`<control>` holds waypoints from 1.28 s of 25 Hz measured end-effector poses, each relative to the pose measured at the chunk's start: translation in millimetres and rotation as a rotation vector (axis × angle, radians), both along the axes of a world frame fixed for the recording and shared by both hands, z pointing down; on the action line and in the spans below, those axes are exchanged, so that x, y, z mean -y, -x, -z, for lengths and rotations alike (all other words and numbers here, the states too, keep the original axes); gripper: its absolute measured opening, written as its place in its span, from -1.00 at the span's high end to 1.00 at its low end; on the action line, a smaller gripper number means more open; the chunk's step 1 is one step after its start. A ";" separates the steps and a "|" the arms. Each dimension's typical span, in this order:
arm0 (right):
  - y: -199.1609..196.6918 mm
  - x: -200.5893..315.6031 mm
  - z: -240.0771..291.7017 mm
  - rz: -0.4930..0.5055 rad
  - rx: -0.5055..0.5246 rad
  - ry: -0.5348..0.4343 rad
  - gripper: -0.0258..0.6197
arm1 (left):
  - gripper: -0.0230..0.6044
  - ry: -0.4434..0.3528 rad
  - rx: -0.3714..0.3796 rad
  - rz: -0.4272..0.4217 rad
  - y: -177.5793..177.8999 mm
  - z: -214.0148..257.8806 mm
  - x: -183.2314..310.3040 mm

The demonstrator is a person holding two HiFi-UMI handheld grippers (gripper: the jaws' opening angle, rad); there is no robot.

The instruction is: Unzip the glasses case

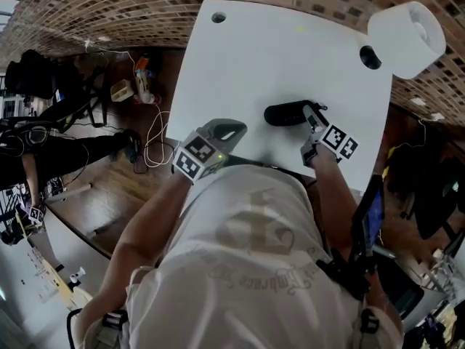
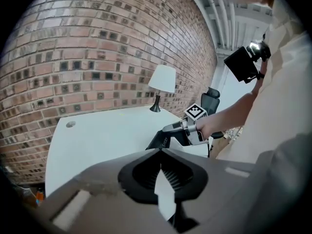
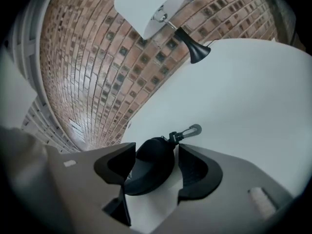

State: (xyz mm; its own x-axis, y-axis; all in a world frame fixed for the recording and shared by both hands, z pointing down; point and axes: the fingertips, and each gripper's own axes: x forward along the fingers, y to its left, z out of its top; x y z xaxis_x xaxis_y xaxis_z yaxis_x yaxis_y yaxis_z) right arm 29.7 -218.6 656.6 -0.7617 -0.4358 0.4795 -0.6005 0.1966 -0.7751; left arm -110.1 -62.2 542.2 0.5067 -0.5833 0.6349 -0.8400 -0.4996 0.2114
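Probably light and stiff-shelled, the glasses case (image 3: 146,172) lies between the parted jaws of the right gripper (image 3: 157,156), best pinched across its body; the left gripper (image 2: 161,174) is clenched empty.

White lamp (image 1: 407,38) on white table (image 1: 276,64)

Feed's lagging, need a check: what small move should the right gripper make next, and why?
Probably close the right gripper on the glasses case: its jaws stand apart astride it, not yet pressing, so nothing steadies the case for unzipping.

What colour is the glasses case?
Black. The case shows best in the right gripper view.
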 end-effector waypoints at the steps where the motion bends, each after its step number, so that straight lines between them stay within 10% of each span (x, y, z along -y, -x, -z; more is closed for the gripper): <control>1: -2.6 -1.2 0.3 -0.003 -0.005 -0.004 0.04 | 0.91 -0.001 0.000 -0.005 -2.7 0.0 2.3; 12: -20.1 -10.6 15.4 -0.015 0.056 -0.057 0.14 | 0.91 -0.055 -0.001 0.004 -26.9 4.9 8.0; 19: -35.5 -16.6 31.5 -0.057 0.076 -0.128 0.82 | 0.91 -0.002 -0.020 0.019 -33.8 -4.9 -10.7; 32: -36.0 -99.4 73.9 -0.023 0.008 -0.241 0.84 | 0.91 -0.106 -0.158 0.015 -11.9 12.2 -28.8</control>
State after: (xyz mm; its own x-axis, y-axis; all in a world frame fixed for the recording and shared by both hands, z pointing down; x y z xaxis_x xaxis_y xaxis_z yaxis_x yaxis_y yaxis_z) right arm 65.7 -119.2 582.6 -0.7532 -0.5545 0.3539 -0.6014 0.3625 -0.7120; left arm -98.2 -33.5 530.0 0.5859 -0.6510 0.4826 -0.8081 -0.5138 0.2880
